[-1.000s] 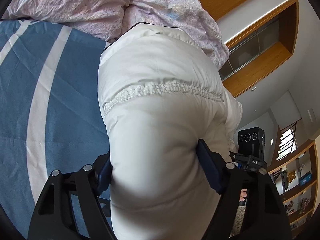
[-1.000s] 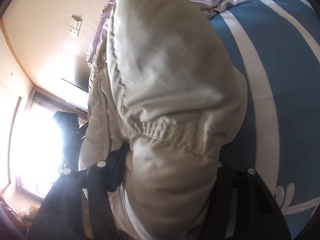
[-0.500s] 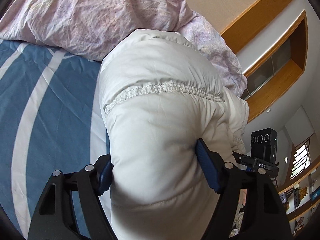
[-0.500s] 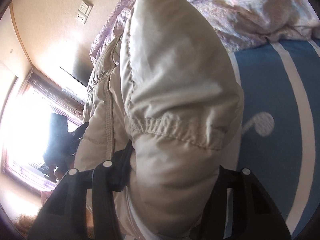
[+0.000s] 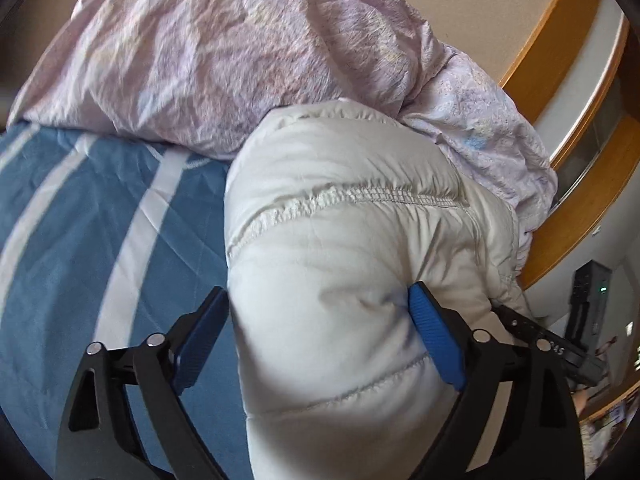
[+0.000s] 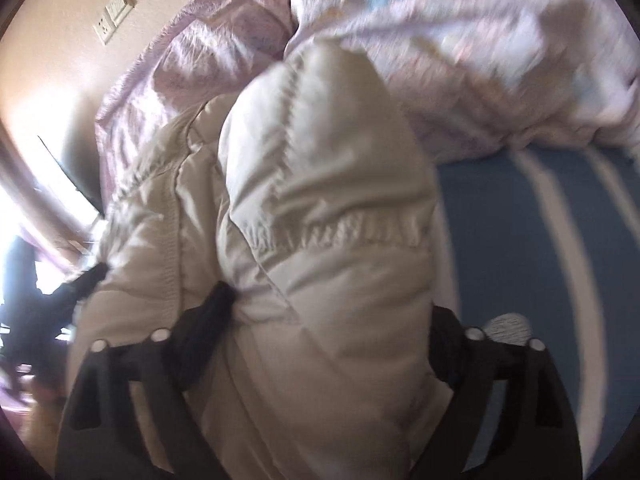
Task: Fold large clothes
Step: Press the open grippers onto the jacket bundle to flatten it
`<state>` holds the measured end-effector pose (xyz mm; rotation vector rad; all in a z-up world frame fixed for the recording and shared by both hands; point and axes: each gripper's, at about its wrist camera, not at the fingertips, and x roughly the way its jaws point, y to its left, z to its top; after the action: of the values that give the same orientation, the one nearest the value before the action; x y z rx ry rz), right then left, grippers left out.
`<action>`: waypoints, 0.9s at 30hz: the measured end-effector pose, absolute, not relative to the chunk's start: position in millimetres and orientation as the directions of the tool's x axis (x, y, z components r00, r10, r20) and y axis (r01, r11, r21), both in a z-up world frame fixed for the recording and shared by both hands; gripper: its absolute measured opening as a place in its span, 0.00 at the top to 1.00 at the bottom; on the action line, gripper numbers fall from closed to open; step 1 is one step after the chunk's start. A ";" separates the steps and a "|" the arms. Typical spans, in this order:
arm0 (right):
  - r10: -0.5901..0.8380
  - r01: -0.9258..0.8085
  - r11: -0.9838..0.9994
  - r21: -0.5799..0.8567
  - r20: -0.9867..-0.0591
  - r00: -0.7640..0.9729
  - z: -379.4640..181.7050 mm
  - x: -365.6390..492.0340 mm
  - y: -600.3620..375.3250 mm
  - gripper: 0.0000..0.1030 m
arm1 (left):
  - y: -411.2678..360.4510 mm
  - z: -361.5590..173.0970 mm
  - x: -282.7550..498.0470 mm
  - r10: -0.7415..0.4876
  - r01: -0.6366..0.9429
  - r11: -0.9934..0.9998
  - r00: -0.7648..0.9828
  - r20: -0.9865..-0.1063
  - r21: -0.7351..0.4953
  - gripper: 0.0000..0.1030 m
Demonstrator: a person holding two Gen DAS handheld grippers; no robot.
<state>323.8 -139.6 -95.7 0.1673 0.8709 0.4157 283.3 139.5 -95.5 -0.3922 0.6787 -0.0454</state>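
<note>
Two grippers each had a puffy part of the white coat (image 5: 344, 280) between their fingers, low over the bed (image 5: 100, 216).

From the left wrist, the left gripper (image 5: 320, 332) stood wide and had just been opening. Its blue fingers (image 5: 436, 344) sat at the sides of the coat. One finger touched it, and the other looked just clear, so the hold seemed loose. The coat could slip and puff back open if the hands let go too soon. A crumpled pink blanket (image 5: 224, 60) lay just behind the coat and touched it, so there was little room to lay the fold flat.

From the right wrist, the right gripper (image 6: 332, 328) was wide too and had just been opening around the coat (image 6: 320, 200). This picture was blurry, so I cannot tell if it squeezed. The blanket (image 6: 480, 60) crowded that side as well.
</note>
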 end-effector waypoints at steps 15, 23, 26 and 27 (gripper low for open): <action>0.260 -0.309 0.951 0.010 -0.567 0.782 -53.9 261.2 -112.5 0.27 | 73.5 -62.9 250.1 0.054 -0.102 0.994 0.808 -0.587 -0.050 0.03; 0.299 -0.336 0.939 0.069 -0.645 0.704 -82.6 286.6 -104.4 0.25 | 72.2 -82.4 263.7 0.034 -0.102 0.992 0.791 -0.611 -0.076 0.01; 0.320 -0.343 0.934 0.100 -0.660 0.679 -90.8 291.3 -106.8 0.24 | 69.9 -87.1 265.1 0.040 -0.101 0.993 0.793 -0.608 -0.066 0.01; 0.326 -0.344 0.933 0.109 -0.665 0.672 -93.3 292.8 -107.7 0.24 | 68.4 -87.7 265.5 0.046 -0.101 0.993 0.794 -0.607 -0.057 0.01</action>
<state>292.8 -107.7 -93.3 -0.0260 0.7434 0.3770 265.5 68.4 -87.7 -0.0876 0.6496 0.0787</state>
